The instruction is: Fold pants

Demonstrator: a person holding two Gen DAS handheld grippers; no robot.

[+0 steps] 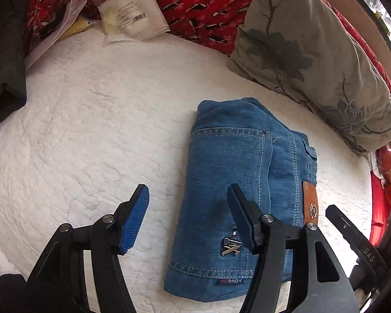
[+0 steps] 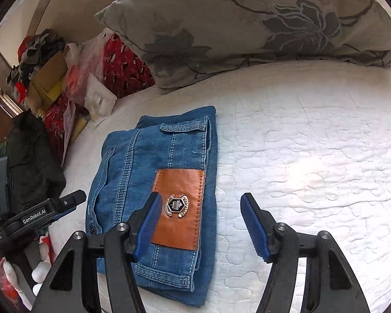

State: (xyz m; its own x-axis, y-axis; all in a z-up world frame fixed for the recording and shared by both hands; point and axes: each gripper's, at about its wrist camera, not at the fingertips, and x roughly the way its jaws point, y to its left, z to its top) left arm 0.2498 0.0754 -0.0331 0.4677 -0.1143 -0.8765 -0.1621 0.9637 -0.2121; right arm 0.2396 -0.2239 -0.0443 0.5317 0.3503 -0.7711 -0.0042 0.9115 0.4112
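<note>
Folded blue denim pants (image 1: 237,193) w/ tan leather patch (image 2: 178,208) lie on white quilted bedspread (image 1: 91,135), under left claw's (image 1: 187,219) right finger and right claw's (image 2: 200,224) left finger. Both claws spread wide, gripping nothing. Grey floral pillow (image 2: 247,23) lies beyond.

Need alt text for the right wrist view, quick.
Folded blue jeans, brown leather patch up, lie on a white quilt. The open right gripper hovers over their right edge; a floral pillow lies behind.
</note>
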